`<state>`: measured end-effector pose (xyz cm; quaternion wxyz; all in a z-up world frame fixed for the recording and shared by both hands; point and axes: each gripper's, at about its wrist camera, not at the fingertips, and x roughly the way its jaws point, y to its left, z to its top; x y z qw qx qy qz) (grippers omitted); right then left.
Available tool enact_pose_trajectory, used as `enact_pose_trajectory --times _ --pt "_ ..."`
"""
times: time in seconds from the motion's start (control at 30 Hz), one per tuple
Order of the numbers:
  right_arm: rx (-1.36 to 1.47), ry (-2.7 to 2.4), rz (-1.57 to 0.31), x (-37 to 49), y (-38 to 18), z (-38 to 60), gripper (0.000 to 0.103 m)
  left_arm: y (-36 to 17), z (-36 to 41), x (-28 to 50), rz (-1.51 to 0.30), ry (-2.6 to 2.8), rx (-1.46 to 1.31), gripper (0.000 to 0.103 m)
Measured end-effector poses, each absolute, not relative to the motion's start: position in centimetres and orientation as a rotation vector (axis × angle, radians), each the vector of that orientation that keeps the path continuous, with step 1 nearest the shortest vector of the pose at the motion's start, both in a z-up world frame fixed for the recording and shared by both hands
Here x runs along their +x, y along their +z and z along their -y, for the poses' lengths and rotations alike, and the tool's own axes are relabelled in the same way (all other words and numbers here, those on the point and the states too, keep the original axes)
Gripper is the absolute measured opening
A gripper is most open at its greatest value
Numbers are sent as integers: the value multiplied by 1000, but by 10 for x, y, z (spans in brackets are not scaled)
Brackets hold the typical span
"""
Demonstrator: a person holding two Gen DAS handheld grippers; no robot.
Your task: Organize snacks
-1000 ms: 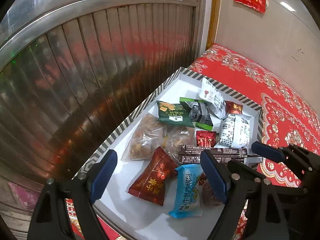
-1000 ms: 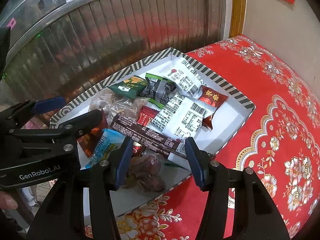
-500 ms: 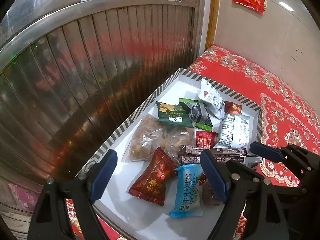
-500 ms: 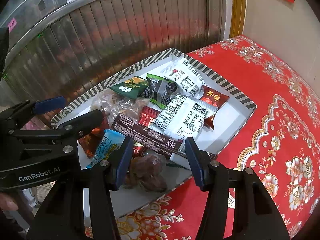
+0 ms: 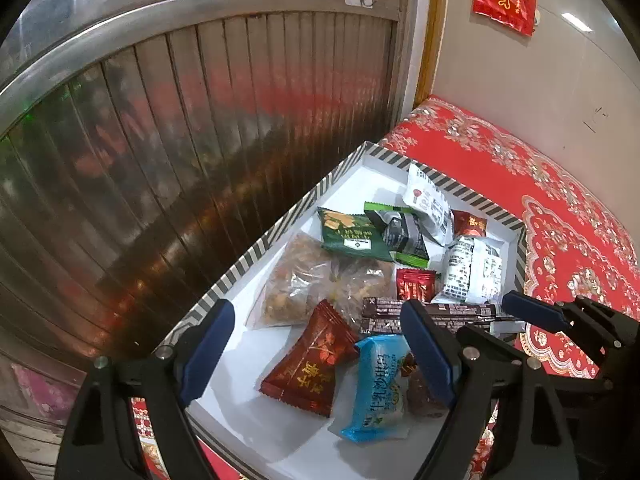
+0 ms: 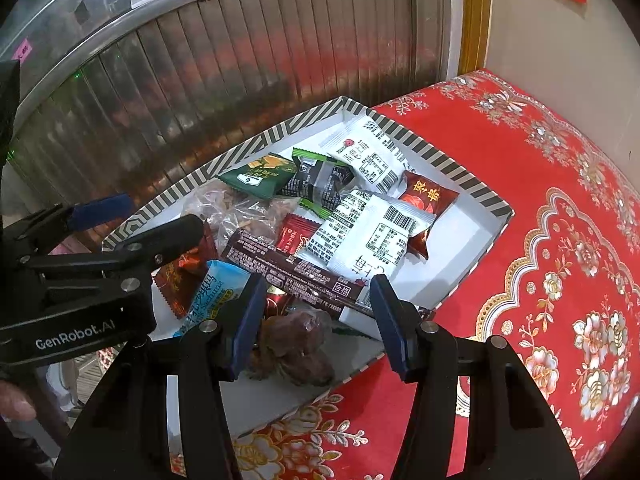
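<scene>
A white tray with a striped rim (image 5: 256, 252) (image 6: 460, 168) holds several wrapped snacks. My left gripper (image 5: 318, 346) hangs open above its near end, over a dark red packet (image 5: 312, 364) and a blue packet (image 5: 378, 388), touching neither. My right gripper (image 6: 318, 320) is open above a clear bag of brown dates (image 6: 296, 340) and the end of a long brown bar (image 6: 296, 272); its pads press on nothing. Farther in lie a clear bag of nuts (image 5: 296, 284), a green packet (image 5: 348, 232) and white packets (image 6: 360, 240).
The tray rests on a red floral cloth (image 6: 540, 240) that spreads to the right. A ribbed metal shutter (image 5: 180, 140) rises just behind the tray's left side. A pale wall (image 5: 520, 80) stands at the back right. A person's hand (image 6: 12, 400) shows at the lower left.
</scene>
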<state>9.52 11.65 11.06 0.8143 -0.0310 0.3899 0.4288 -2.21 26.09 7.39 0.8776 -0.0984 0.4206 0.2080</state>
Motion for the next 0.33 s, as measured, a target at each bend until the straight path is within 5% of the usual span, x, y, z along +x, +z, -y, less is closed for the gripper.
enact_pose_trajectory --times 0.33 --pt "-56 906 -829 96 110 -114 54 76 -254 -20 -870 434 -174 87"
